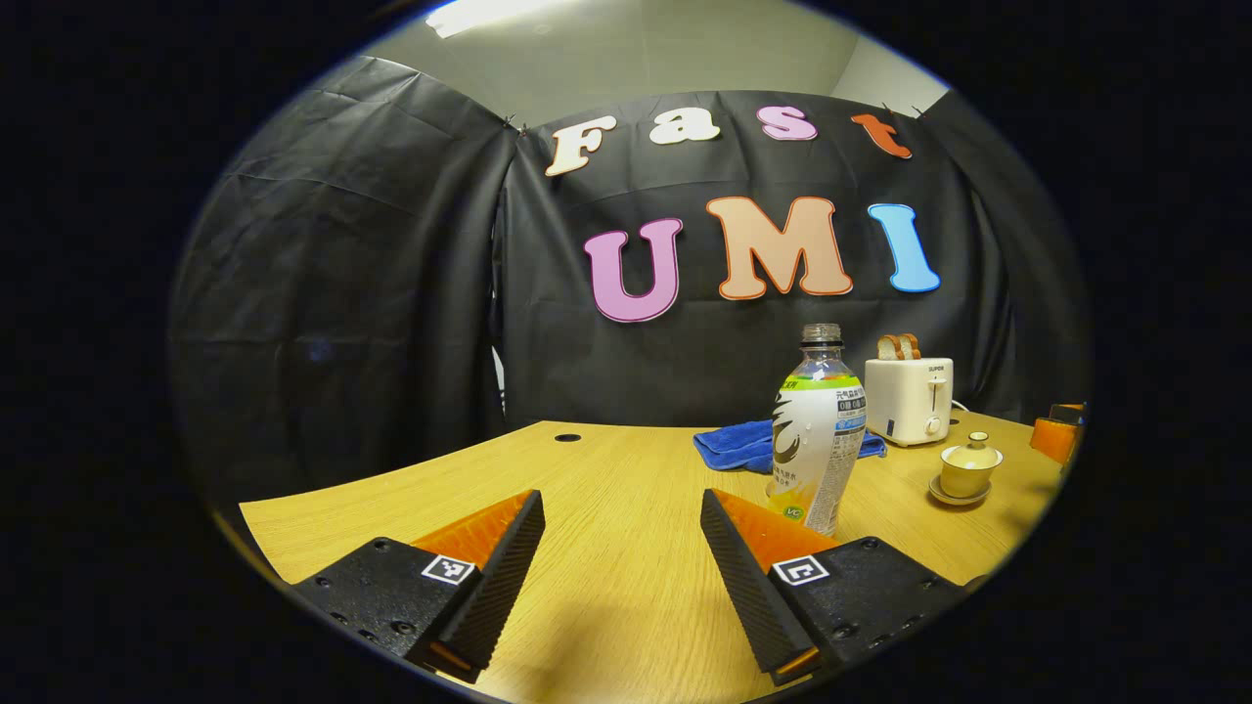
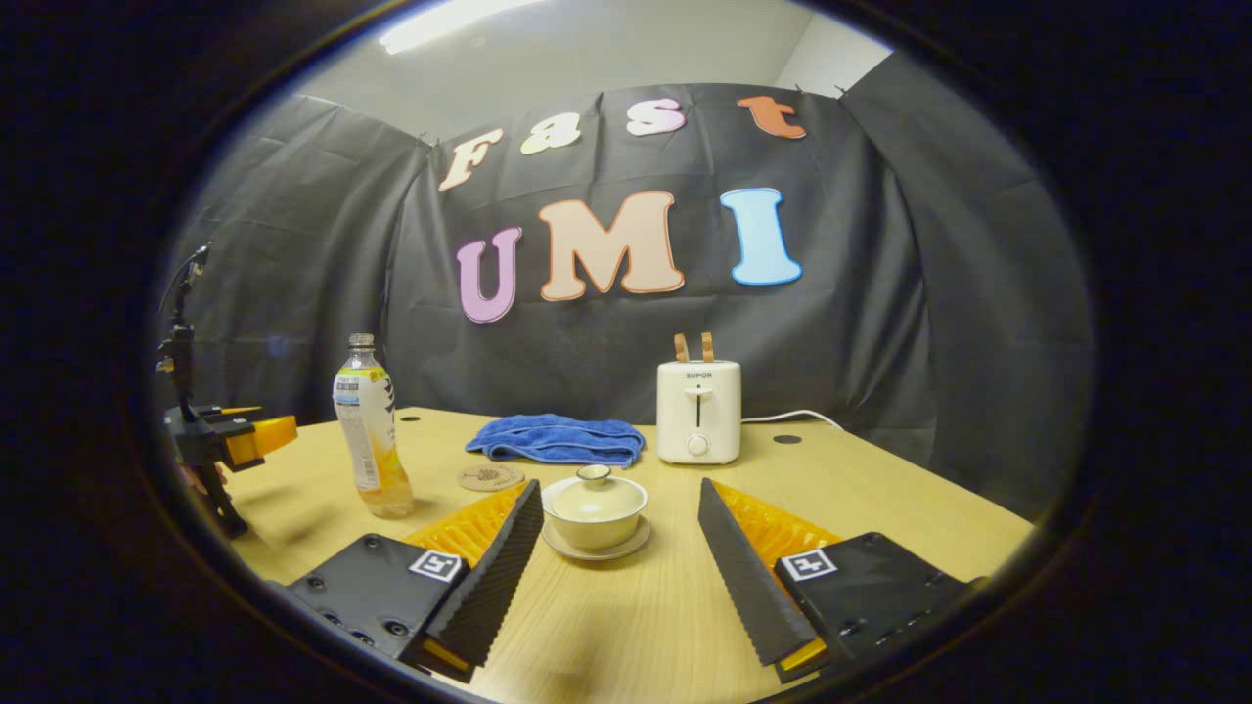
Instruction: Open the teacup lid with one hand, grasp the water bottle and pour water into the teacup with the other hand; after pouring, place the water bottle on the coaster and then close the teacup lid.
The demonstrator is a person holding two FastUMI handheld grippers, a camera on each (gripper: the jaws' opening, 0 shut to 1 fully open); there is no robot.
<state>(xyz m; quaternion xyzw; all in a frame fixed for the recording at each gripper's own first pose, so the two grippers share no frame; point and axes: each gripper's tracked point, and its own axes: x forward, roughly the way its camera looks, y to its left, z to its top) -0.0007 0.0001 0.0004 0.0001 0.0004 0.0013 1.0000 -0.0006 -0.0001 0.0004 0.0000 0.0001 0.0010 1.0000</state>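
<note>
While both of my tools hang spread and empty above the wooden surface, nothing is lifted yet. Ahead of my left tool, just right of its line, stands the water bottle, uncapped as far as I can tell. Between my right tool's fingers sits the teacup, lid on; the coaster lies beyond-left. I'd centre on the lid's knob and pinch gently, lifting straight up.

The white toaster carries the brand word "SUPOR" on its front face.
</note>
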